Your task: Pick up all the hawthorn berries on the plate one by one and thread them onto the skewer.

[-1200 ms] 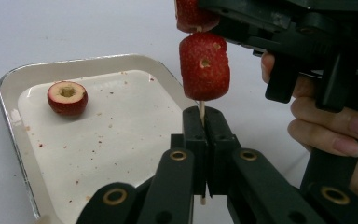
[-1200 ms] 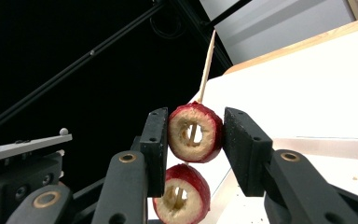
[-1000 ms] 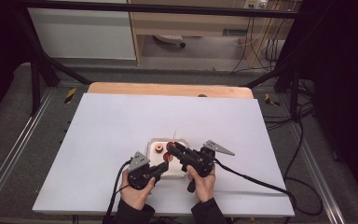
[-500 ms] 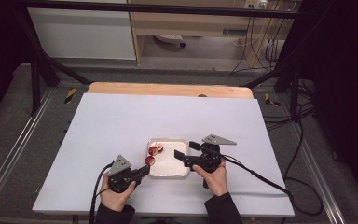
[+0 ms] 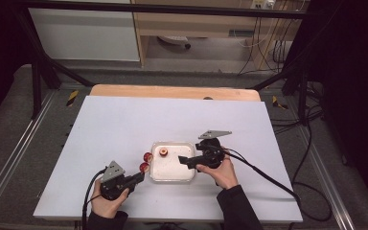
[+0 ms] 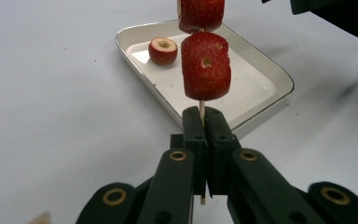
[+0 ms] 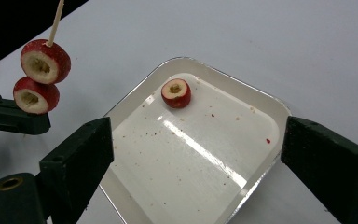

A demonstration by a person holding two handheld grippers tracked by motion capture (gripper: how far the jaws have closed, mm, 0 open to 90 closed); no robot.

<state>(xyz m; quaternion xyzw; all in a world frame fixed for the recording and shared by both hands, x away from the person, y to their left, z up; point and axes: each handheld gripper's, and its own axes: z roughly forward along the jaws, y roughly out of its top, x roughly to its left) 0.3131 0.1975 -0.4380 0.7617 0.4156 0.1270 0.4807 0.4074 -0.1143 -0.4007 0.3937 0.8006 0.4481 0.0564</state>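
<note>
A thin wooden skewer (image 6: pixel 202 109) carries two red fruit slices (image 6: pixel 206 65), and my left gripper (image 6: pixel 204 116) is shut on its lower end. From above, the left gripper (image 5: pixel 139 176) sits at the front left of the white tray (image 5: pixel 172 176), with the skewered slices (image 5: pixel 146 162) just off the tray's left edge. A third slice (image 7: pixel 176 92), cored, lies in the tray's far left corner (image 5: pixel 163 152). My right gripper (image 7: pixel 196 135) stands wide open over the tray, holding nothing, at the tray's right side (image 5: pixel 182 160).
The tray's rim (image 7: pixel 279 107) rests on a white table sheet (image 5: pixel 124 124), with crumbs and juice specks on its floor. Cables (image 5: pixel 263 175) trail from the right gripper off the table's right edge. A wooden board edge (image 5: pixel 172 92) runs along the far side.
The two grippers, close together at the tray a second ago, have separated. The left drew back to the left with the skewer and its slices; the right shifted to the tray's right side.
</note>
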